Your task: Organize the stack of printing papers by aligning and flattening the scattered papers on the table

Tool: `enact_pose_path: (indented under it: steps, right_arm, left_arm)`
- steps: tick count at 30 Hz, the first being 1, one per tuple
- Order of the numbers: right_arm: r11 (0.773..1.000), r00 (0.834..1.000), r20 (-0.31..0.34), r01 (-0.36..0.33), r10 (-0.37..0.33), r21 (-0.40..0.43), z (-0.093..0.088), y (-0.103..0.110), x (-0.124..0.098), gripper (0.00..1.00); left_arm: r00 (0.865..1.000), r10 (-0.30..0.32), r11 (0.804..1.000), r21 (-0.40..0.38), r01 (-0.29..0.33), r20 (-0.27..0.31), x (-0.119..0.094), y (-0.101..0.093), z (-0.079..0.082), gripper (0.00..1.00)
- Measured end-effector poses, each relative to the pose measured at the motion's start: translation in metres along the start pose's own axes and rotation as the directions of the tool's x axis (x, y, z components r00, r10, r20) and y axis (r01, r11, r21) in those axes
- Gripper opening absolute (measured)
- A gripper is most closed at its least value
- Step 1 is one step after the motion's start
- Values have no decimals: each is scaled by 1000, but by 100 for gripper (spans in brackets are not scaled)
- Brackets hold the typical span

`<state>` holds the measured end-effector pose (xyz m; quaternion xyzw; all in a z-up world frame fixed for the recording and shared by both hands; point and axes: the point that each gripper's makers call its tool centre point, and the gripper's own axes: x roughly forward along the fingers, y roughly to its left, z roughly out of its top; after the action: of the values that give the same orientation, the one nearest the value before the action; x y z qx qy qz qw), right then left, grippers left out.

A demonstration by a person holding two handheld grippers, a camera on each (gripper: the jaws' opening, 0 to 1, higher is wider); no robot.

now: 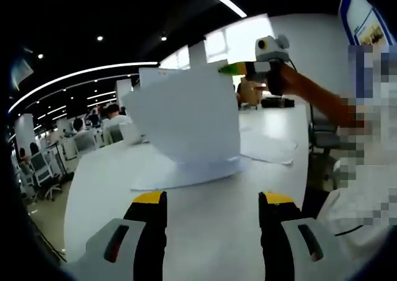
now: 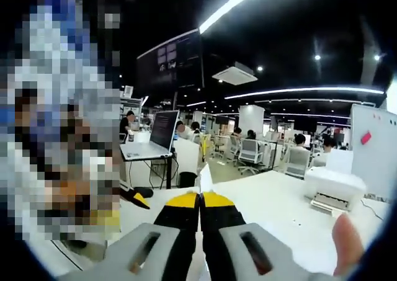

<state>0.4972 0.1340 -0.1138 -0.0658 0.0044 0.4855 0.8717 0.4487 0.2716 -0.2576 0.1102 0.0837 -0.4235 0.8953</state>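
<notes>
White printing papers (image 1: 186, 116) stand lifted on edge near the middle of the table (image 1: 211, 225) in the left gripper view, their lower edge resting on more sheets that lie flat and slightly fanned beneath them. Another loose sheet (image 1: 268, 147) lies flat to the right, just beside that pile. The right gripper (image 1: 239, 70) comes in from the upper right of this view, held by a person's hand (image 1: 286, 79), and pinches the top right corner of the upright papers. The left gripper (image 1: 213, 200) hangs near the viewer above the bare table, its yellow-tipped jaws spread wide apart with nothing between them, well short of the papers.

In the right gripper view, the right gripper (image 2: 200, 199) has its jaws clenched together on the thin edge of the papers (image 2: 205, 180), which shows as a narrow pale strip rising between the yellow tips. Farther right on the table sits a white printer (image 2: 334, 188), and a fingertip (image 2: 346, 242) shows at the lower right. An open laptop (image 2: 155, 137) stands on a far desk to the left, with seated people and office chairs beyond under ceiling lights.
</notes>
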Motion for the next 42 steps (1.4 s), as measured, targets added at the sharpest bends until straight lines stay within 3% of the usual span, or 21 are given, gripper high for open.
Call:
enact_pose_path:
  steps: [4, 9, 15, 23, 30, 36, 42]
  right_arm:
    - [1000, 1000, 0, -21, 21, -2, 9, 9, -1, 0]
    - [998, 997, -66, -53, 50, -37, 12, 21, -1, 0]
    - [994, 994, -59, -97, 94, -43, 35, 37, -9, 0]
    - [991, 992, -89, -101, 94, -82, 44, 43, -17, 0]
    - [987, 990, -92, -115, 105, -113, 62, 46, -22, 0]
    - [983, 989, -42, -146, 143, -106, 82, 47, -25, 0]
    - [980, 982, -54, -182, 178, -84, 71, 50, -24, 0]
  left_arm:
    - [1000, 3, 1000, -2, -3, 1, -1, 2, 0, 63]
    - [1000, 6, 1000, -1, -6, -6, -2, 3, -2, 63]
    - [1000, 10, 1000, -5, -10, -4, -2, 5, -2, 63]
    - [1000, 18, 1000, -10, -18, -6, -1, 8, -4, 63]
    - [1000, 27, 1000, -13, -27, -1, 1, 14, 1, 63]
    - [999, 28, 999, -21, -28, 20, 6, 21, 8, 63]
    - [997, 19, 998, -56, -15, 77, 13, 33, 21, 64]
